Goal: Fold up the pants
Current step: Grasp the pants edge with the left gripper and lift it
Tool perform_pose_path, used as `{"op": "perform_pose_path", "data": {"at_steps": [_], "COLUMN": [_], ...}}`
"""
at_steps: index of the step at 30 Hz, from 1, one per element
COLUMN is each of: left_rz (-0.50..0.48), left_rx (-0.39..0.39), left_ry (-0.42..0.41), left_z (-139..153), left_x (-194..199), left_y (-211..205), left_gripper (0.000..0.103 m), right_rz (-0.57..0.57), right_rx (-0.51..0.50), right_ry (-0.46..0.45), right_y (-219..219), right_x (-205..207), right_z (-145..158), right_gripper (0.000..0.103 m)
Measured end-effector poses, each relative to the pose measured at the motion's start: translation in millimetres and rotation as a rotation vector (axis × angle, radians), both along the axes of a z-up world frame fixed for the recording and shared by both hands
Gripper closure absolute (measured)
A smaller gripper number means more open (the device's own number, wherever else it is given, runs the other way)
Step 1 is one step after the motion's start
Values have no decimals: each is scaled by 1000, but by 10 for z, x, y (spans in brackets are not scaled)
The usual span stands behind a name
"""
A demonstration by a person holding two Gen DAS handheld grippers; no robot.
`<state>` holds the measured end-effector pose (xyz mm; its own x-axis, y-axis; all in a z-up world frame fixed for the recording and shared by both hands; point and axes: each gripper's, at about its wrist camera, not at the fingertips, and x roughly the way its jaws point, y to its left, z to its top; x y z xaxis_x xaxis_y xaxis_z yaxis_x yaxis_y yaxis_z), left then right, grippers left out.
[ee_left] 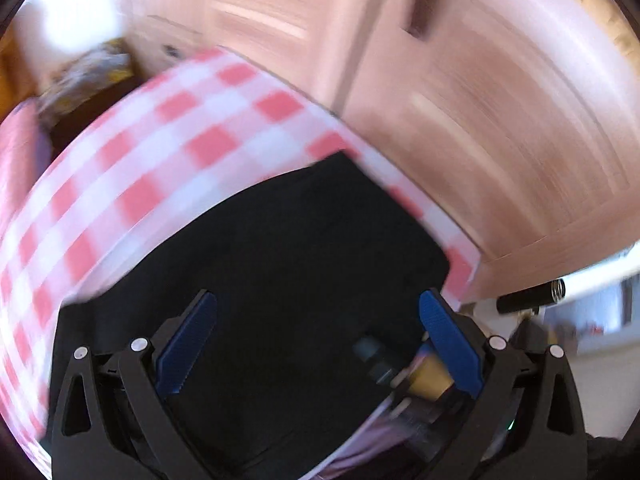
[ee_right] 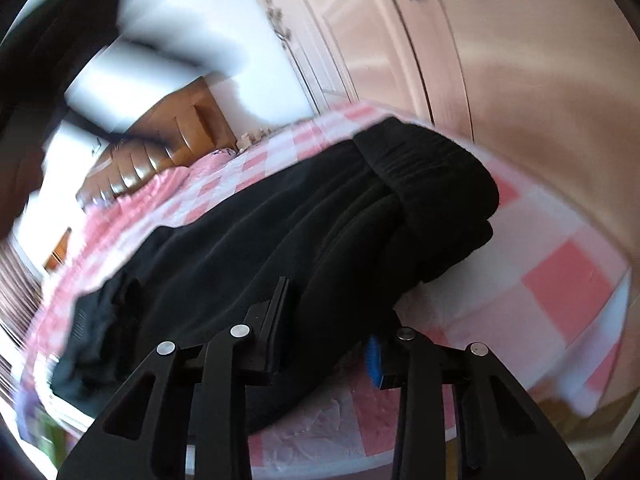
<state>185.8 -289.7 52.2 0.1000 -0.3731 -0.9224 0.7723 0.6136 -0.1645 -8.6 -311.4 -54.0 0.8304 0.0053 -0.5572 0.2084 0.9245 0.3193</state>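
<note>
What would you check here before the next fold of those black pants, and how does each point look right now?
1. Right gripper has fabric between its fingers: ok, the black pants bunch there.
2. Left gripper has let go: ok, it is open with nothing pinched.
3. Pants lie on the checked bedcover, not sliding off: ok.
4. Elastic band end lies flat: not ok, it is humped.
5. Pants edges line up: cannot tell, left wrist view is blurred.
6. Right grip firm: cannot tell.
</note>
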Motion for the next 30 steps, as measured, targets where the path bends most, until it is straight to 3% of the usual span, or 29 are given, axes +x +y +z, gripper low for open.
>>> {"op": "perform_pose_path", "data": {"at_steps": [3,6,9,13,18,19,20,21,22,23,24,27,30], "left_rz": [-67,-144,-229,-285,-332,-335,-329,-318,-322,-339,-336,-306,-253], "left_rx": [99,252,481,701,917,959,964,957,927,893,870,776,644], "left_ry": [45,52,-61,-163,-321,-358,-343,-318,-310,-326,-328,-333,-319], "left_z": [-59,-218,-475,-837,-1186,-1247,-1272,-1265,-1215,-1138,-1074,-766,-305], "left_x": [-82,-271,-509,-577,-571,-534,-500,-470,-467,-490,-491,-467,-418], "left_y": [-655,-1171,-1539,-1665,-1600,-1564,-1534,-1493,-1453,-1412,-1380,-1186,-875], "left_gripper": [2,2,2,2,2,12,46,67,77,78,78,79,79], "right_rz": [4,12,22,35,50,58,65,68,79,107,119,180,226], "right_rx": [-86,-162,-209,-272,-308,-301,-291,-277,-258,-215,-190,-94,-69], "right_ry": [-16,-29,-40,-58,-68,-65,-62,-57,-55,-67,-82,-69,-11], "right_y": [87,153,200,353,443,439,439,435,428,414,405,449,625], "right_x": [3,4,4,33,70,49,34,16,-7,-46,-86,-94,17], "right_z": [41,85,126,196,256,257,259,257,254,245,231,147,68], "right_gripper": [69,69,69,69,69,69,67,66,50,15,5,4,4]}}
